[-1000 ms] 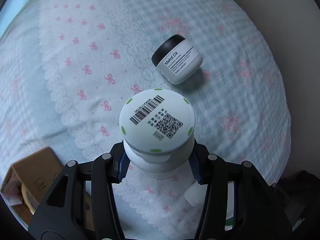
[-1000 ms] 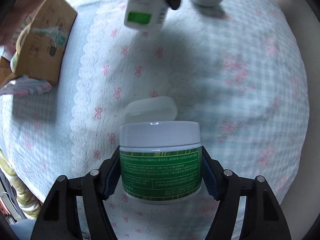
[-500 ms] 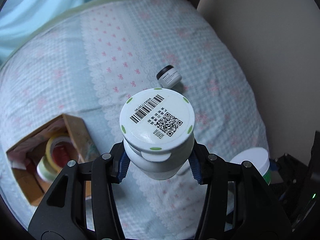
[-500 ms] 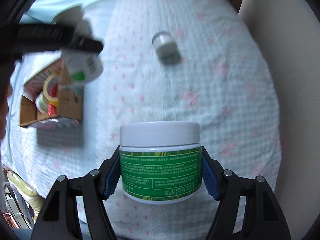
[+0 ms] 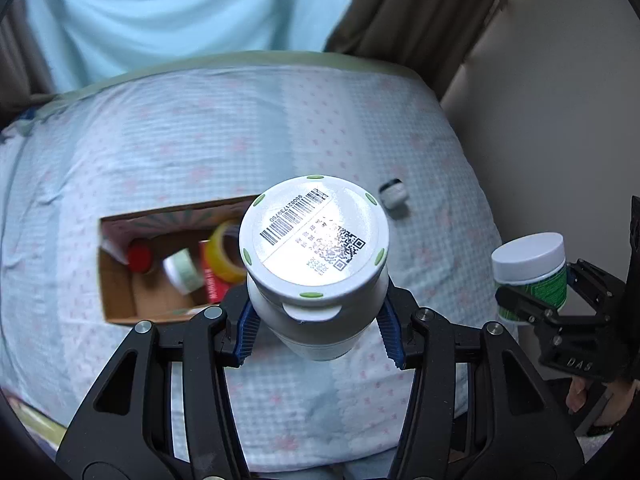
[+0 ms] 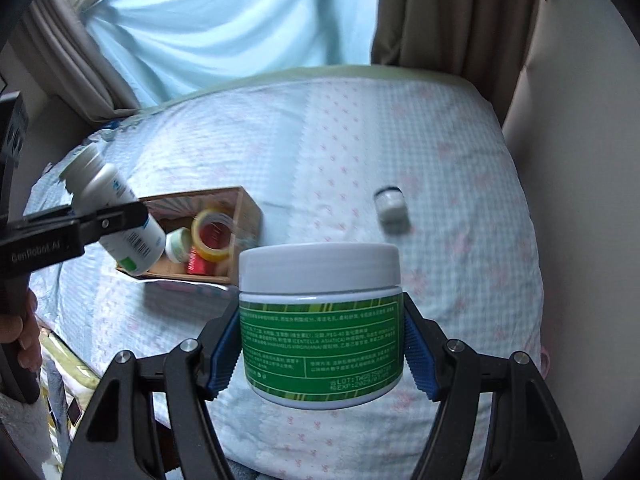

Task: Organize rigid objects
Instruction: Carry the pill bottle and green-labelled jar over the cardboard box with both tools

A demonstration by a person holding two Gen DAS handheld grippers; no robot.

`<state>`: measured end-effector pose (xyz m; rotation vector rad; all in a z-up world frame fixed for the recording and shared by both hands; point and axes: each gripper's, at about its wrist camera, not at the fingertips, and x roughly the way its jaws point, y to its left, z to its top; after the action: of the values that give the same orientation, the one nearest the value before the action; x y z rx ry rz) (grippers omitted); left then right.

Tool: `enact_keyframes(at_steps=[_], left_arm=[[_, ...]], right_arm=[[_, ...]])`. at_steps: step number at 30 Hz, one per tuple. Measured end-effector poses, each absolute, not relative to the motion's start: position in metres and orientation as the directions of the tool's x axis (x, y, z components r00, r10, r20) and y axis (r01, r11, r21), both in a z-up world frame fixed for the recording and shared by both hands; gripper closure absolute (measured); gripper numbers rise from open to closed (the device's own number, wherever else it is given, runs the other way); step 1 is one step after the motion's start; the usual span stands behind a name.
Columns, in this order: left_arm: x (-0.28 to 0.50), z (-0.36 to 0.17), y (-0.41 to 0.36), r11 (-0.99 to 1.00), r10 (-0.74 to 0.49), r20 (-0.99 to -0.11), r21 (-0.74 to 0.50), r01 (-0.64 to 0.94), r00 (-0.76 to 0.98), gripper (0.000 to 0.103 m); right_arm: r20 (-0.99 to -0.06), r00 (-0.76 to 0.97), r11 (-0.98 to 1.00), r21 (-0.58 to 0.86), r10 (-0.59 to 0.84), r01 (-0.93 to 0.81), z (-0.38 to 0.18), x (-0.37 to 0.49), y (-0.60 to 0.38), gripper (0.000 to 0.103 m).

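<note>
My left gripper (image 5: 316, 332) is shut on a white bottle (image 5: 316, 256) with a barcode on its bottom, held high above the bed; the bottle also shows in the right wrist view (image 6: 114, 208). My right gripper (image 6: 320, 352) is shut on a green-labelled jar (image 6: 320, 320) with a white lid; the jar also shows at the right of the left wrist view (image 5: 532, 268). An open cardboard box (image 5: 120, 280) on the bed holds tape rolls and small containers; it also shows in the right wrist view (image 6: 244, 216). A small jar with a dark lid (image 5: 393, 194) lies on the bedspread, also visible in the right wrist view (image 6: 390, 204).
The bed (image 6: 440, 140) has a pale blue checked cover with pink bows. A light blue curtain (image 6: 240, 20) and brown curtains (image 6: 452, 12) hang behind it. A beige wall (image 5: 560, 100) stands at the right.
Both grippers have risen and drawn back from the bed with their loads. The box and the small jar look smaller and farther away, and the curtains have come into view.
</note>
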<state>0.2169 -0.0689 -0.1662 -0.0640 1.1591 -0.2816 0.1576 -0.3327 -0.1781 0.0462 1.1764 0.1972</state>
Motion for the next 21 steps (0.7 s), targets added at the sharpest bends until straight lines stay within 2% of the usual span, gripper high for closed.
enact_keyframes(at_steps=[9,16,21], left_arm=[[0.198,-0.151,0.049,0.978,-0.206,-0.877,-0.195,0.070,0.433,0.056],[0.214,-0.174,0.128,0.981,-0.192,-0.895,-0.174,0.079,0.403,0.056],[0.237,-0.206,0.166,0.975,-0.217,-0.910,-0.186,0.120,0.353,0.056]], right_arm=[[-0.882,0.402,0.965,0.181,0.245,-0.192,-0.147,0.168,-0.249,0.036],[-0.875,0.393,0.958,0.240,0.284,-0.158,-0.151,0.179,-0.171,0.036],[-0.890,0.357,0.959,0.262,0.284,-0.110,-0.176,0.194,-0.110,0.036]])
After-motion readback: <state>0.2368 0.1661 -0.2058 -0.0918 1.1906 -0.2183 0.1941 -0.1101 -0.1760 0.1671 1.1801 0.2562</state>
